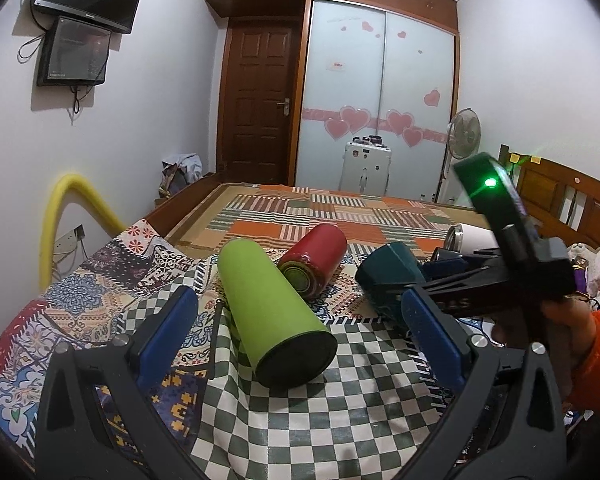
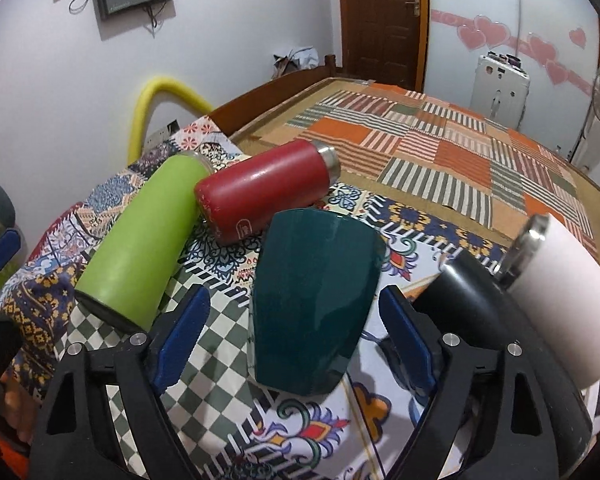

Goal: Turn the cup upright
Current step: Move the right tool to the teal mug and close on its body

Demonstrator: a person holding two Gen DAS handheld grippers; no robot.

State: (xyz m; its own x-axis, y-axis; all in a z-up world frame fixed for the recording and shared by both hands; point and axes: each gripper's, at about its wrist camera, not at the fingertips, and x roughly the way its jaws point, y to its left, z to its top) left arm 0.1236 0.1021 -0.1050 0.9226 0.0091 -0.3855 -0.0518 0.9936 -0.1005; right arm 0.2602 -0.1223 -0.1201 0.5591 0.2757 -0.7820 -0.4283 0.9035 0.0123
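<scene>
Target cup: a dark teal glossy cup with faceted sides (image 2: 314, 300), lying on its side on the patterned patchwork cloth (image 2: 300, 440), near the front of the bed.
Long axis: runs near to far in the right wrist view, one end toward the camera and the other away; which end is the mouth cannot be told from these pictures.
Right gripper (image 2: 292, 332): spread wide and holding nothing, one blue pad either side of the cup's near half, not touching it.
Left gripper (image 1: 300, 328): also wide apart and empty, straddling the near end of a lime-green cylindrical bottle (image 1: 272, 320) without gripping it.
Nearer hand: the right one, by judgement; the teal cup (image 1: 388, 280) lies to the right of the left fingers, beside the right tool.
Neighbours: a red metal flask (image 2: 260, 188) just beyond, a black cylinder (image 2: 472, 300) and a white steel-rimmed tumbler (image 2: 560, 300) close on the right.
Coming move: probably closing across the cup's width, then tipping it up.
</scene>
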